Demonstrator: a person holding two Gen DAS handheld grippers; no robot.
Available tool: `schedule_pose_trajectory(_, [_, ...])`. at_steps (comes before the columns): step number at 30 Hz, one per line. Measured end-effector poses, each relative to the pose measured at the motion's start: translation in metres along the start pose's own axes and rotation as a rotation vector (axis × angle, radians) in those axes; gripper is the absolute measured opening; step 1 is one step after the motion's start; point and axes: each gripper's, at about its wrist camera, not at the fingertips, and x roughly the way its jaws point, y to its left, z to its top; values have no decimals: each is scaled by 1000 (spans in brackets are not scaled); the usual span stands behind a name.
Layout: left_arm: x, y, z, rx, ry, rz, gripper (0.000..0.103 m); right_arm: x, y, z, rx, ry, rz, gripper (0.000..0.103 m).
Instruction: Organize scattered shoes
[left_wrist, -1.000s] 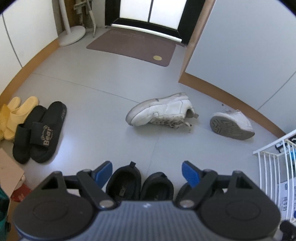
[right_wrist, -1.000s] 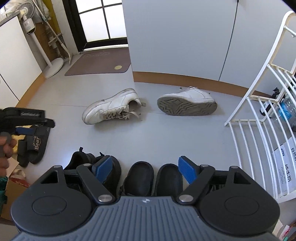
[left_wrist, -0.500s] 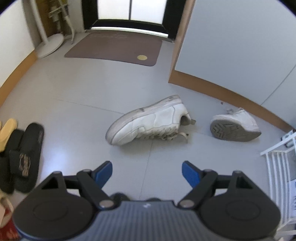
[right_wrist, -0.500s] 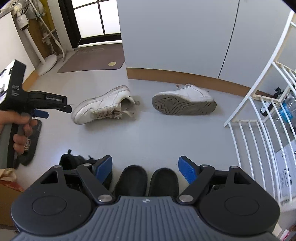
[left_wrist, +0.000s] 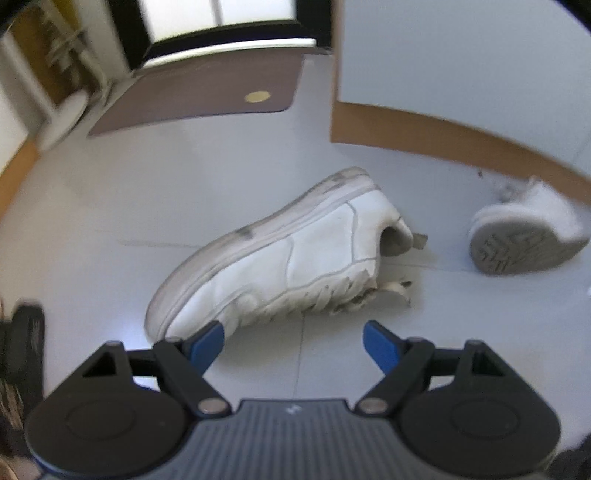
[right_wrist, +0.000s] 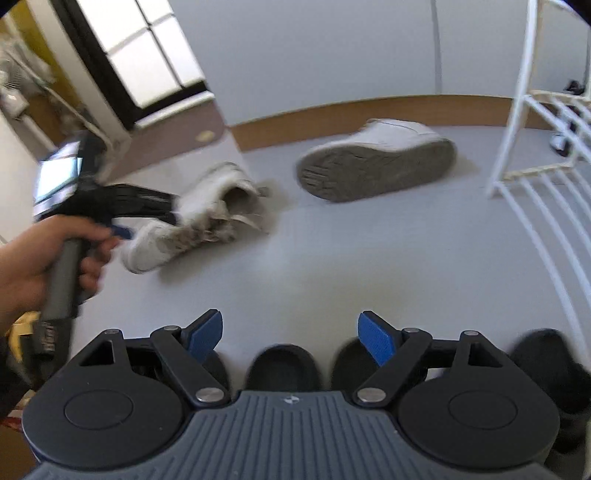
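Left claw (left_wrist: 293, 341) wide apart, empty, near white sneaker (left_wrist: 280, 258); right claw (right_wrist: 290, 332) likewise.

The left gripper (left_wrist: 293, 341) now sits much closer to the tipped white sneaker (left_wrist: 280, 258), jaws spread just short of its toe; contact seems unlikely, though blur hides it.

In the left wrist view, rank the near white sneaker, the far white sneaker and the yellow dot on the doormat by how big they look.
1. Near white sneaker, largest, though closeness to the camera inflates it.
2. Far white sneaker, probably its equal in true size.
3. Yellow dot, smallest.
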Motion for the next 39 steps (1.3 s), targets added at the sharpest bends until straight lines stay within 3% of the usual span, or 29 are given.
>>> schedule_pose_trajectory(3, [19, -20, 4, 109, -20, 34, 85, 6, 9, -16, -53, 17, 35, 85])
schedule_pose_trajectory(7, [34, -29, 5, 128, -40, 46, 85, 9, 12, -27, -106, 41, 40, 85])
schedule_pose_trajectory(11, [50, -36, 5, 131, -39, 83, 92, 10, -2, -32, -68, 70, 22, 85])
schedule_pose_trajectory(13, [55, -46, 5, 183, -83, 115, 92, 7, -6, -34, -64, 71, 13, 85])
schedule_pose_trajectory(19, [68, -54, 6, 265, -103, 213, 94, 11, -18, -35, -40, 73, -6, 85])
schedule_pose_trajectory(22, [71, -57, 1, 352, -127, 223, 86, 14, -19, -36, -41, 75, -3, 85])
schedule_pose_trajectory(24, [72, -63, -3, 420, -148, 228, 71, 14, -20, -36, -37, 77, 2, 85])
schedule_pose_trajectory(29, [63, -71, -8, 458, -193, 217, 59, 12, -25, -36, -23, 76, 6, 85])
schedule_pose_trajectory(30, [62, -72, -8, 463, -199, 212, 48, 11, -25, -36, -21, 74, 6, 85])
schedule_pose_trajectory(32, [59, -73, -7, 472, -218, 210, 36, 9, -26, -35, -19, 69, 10, 85])
schedule_pose_trajectory(39, [50, -72, -15, 520, -214, 154, 32, 8, -27, -35, -14, 62, 16, 85])
